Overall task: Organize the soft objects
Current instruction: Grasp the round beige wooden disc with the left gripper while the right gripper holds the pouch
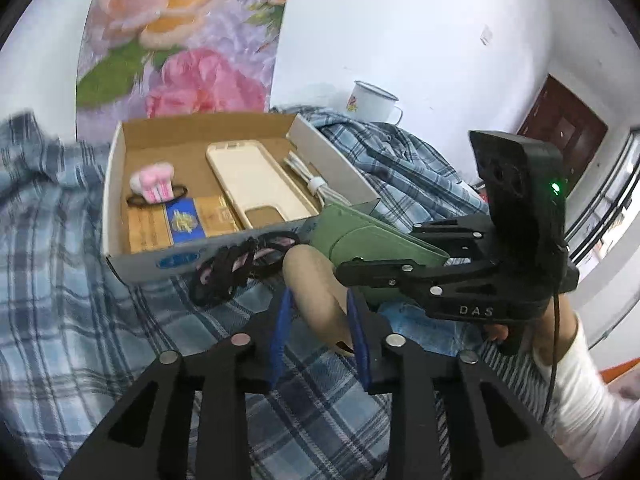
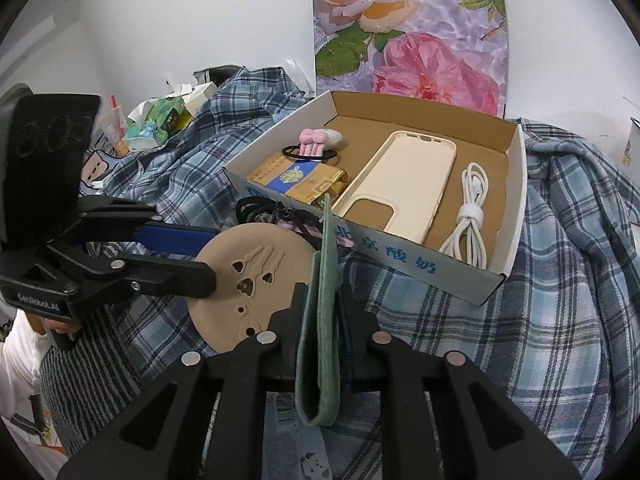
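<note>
Left claw [image 1: 318,320]: clamped on tan round coaster [image 1: 316,284], held on edge between the blue pads [image 1: 280,332]. Same coaster [image 2: 248,280] seen face-on from right wrist camera, cut-out shapes in its face, left claw [image 2: 212,256] gripping it from the left.

Right claw [image 2: 320,312]: clamped on green felt piece [image 2: 320,300], standing upright between the fingers, looped end hanging toward the camera. From left wrist camera, right claw [image 1: 352,268] seen side-on, just right of the coaster, green felt piece [image 1: 360,236] sticking out past its tips toward the box.

Coaster and felt nearly touching; contact cannot be told.

Just ahead of both claws: black hair ties [image 1: 236,264], tangled with a pink-patterned one, lying on plaid blanket [image 1: 80,320] against front wall of cardboard box [image 1: 116,216].

Inside box, beyond the claws: cream phone case [image 1: 260,184], coiled white cable [image 1: 312,184], pink plush hair tie [image 1: 154,186], gold and blue packet [image 1: 180,224].

Further off, beyond box and right of left claw: white enamel mug [image 1: 372,100]. Floral panel [image 1: 180,40] against wall behind box.
</note>
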Demonstrator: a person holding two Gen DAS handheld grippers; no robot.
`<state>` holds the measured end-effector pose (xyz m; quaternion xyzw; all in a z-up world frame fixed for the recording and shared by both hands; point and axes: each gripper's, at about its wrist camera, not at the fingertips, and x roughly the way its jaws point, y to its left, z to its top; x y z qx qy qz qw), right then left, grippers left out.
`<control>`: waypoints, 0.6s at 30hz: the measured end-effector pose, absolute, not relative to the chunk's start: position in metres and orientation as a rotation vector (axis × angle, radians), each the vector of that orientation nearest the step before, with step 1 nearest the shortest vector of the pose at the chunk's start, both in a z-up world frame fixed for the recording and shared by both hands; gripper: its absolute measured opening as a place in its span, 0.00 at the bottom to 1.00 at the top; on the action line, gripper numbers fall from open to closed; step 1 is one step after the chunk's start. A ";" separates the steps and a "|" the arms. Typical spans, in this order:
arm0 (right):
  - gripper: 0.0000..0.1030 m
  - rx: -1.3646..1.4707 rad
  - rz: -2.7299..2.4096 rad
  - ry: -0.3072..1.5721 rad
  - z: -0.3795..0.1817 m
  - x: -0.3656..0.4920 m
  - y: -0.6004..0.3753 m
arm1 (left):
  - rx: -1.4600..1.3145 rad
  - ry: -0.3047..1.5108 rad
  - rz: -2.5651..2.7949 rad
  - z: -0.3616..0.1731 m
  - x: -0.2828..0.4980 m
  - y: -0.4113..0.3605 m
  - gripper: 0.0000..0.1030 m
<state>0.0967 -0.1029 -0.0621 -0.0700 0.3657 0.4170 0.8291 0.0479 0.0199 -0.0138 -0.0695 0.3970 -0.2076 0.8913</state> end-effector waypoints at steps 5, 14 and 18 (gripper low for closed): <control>0.13 -0.151 0.890 0.775 -0.062 0.097 -0.102 | -0.311 0.902 -0.467 -0.029 0.066 0.027 0.31; 0.10 -0.164 0.904 0.742 -0.058 0.091 -0.101 | -0.255 0.832 -0.430 -0.023 0.060 0.015 0.16; 0.09 -0.174 0.891 0.696 -0.051 0.087 -0.104 | -0.281 0.796 -0.411 -0.019 0.056 0.023 0.15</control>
